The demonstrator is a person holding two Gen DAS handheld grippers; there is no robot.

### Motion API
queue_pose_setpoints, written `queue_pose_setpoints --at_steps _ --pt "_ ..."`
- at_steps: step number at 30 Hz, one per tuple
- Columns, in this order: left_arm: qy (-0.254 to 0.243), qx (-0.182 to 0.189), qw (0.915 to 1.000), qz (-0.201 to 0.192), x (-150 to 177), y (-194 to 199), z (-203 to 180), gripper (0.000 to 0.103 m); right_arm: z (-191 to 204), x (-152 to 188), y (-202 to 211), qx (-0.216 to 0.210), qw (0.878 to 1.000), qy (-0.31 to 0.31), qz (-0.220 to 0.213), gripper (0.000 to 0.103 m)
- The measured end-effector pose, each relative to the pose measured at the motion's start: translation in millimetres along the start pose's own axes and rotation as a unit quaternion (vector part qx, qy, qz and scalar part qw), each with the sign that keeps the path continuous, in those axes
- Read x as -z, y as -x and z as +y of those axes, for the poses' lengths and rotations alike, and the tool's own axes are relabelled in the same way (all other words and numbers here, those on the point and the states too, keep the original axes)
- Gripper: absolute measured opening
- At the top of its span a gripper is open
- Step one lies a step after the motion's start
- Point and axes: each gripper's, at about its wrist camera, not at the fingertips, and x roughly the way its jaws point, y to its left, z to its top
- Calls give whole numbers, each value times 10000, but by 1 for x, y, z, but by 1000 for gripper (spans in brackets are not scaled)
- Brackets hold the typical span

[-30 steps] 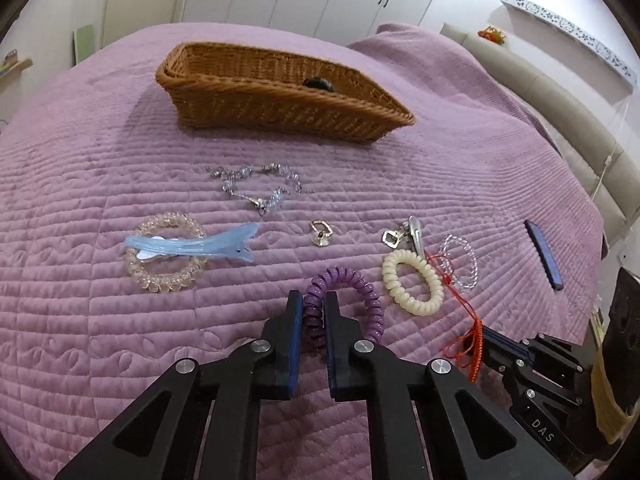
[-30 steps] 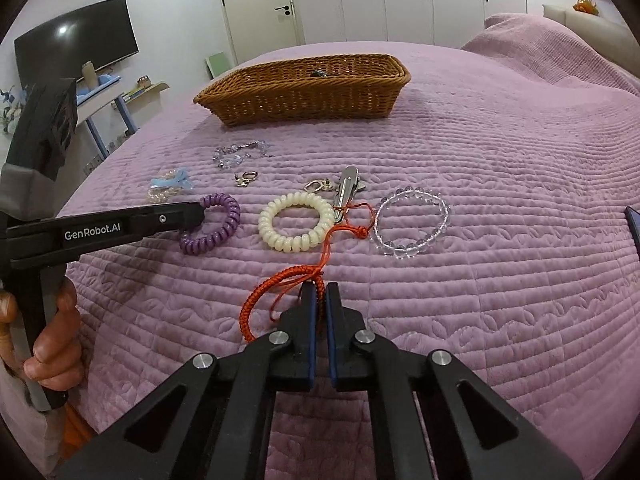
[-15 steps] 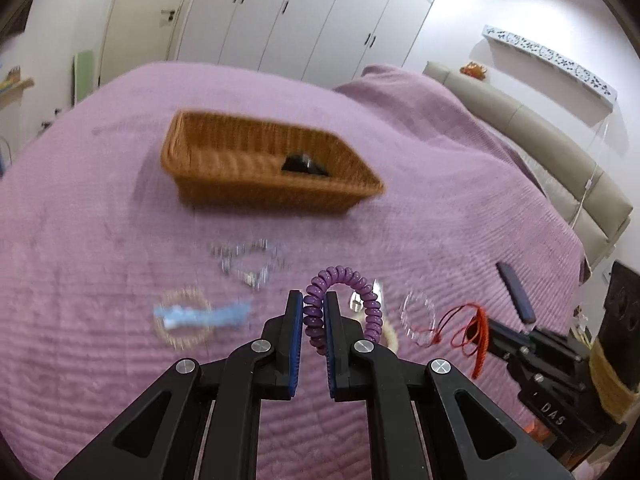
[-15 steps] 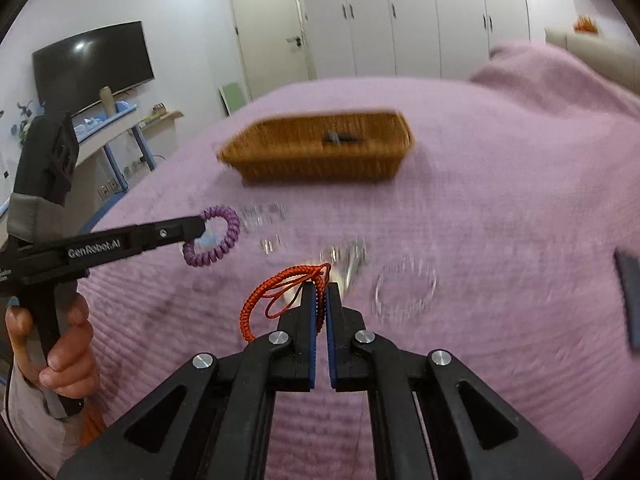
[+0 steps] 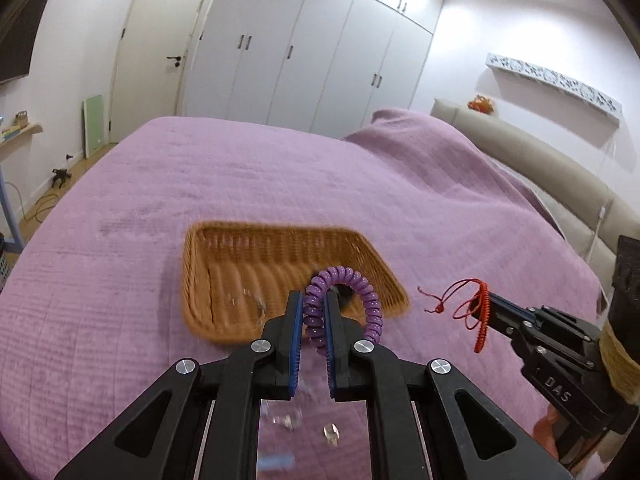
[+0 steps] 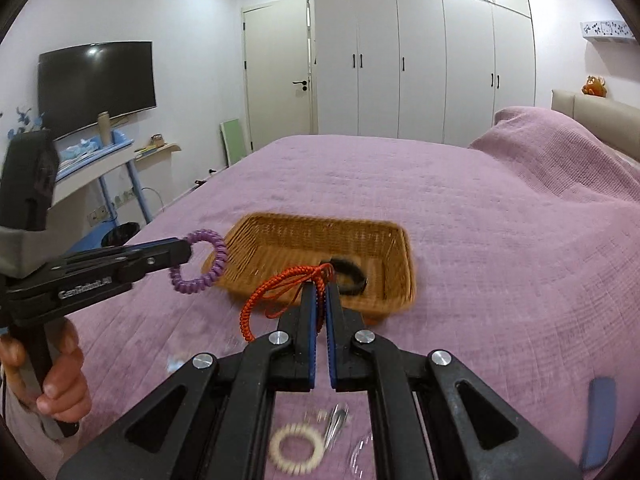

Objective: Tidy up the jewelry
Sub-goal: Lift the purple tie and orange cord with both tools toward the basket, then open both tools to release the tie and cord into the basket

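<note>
— What's on the left?

— The left gripper (image 5: pixel 311 306), gripped by a person's hand (image 6: pixel 60 376), has its jaws clamped narrow on a purple spiral-coil hair tie (image 5: pixel 344 304). The tie is lifted off the quilted purple bedspread (image 5: pixel 120 280) and hangs at the near edge of the rectangular woven wicker basket (image 5: pixel 240 256).

— And in the basket?

— A dark band-like item (image 6: pixel 348 272) lies toward its right end; motion blur hides the details.

— The right side?

— The right gripper (image 6: pixel 320 300) is pinched tight on a red braided cord bracelet (image 6: pixel 280 284), held in the air just near of the basket, loops dangling to the left.

— Anything on the bed?

— Nearer, below the grippers: a cream spiral hair tie (image 6: pixel 296 450), a silver clip (image 6: pixel 336 424) beside it — and a dark blue flat bar (image 6: pixel 598 420) at the far right.
</note>
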Motion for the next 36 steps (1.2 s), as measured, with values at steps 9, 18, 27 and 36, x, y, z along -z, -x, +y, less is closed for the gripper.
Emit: queue_pose_setpoints --at_steps 9,18,27,36 --pt "363 -321 9986 210 -39 -87 25 10 -42 -59 -127 -195 9956 -567 725 7" --pt "639 -662 9930 746 -31 -164 43 10 -63 -45 -236 -239 9813 -1032 1606 7" --pt "371 -786 9915 965 -18 -187 35 11 -61 -36 -270 -113 9773 -913 1909 7" --pt "198 -546 9938 953 -26 -176 22 53 -64 -37 -268 -206 9736 -1084 1999 11"
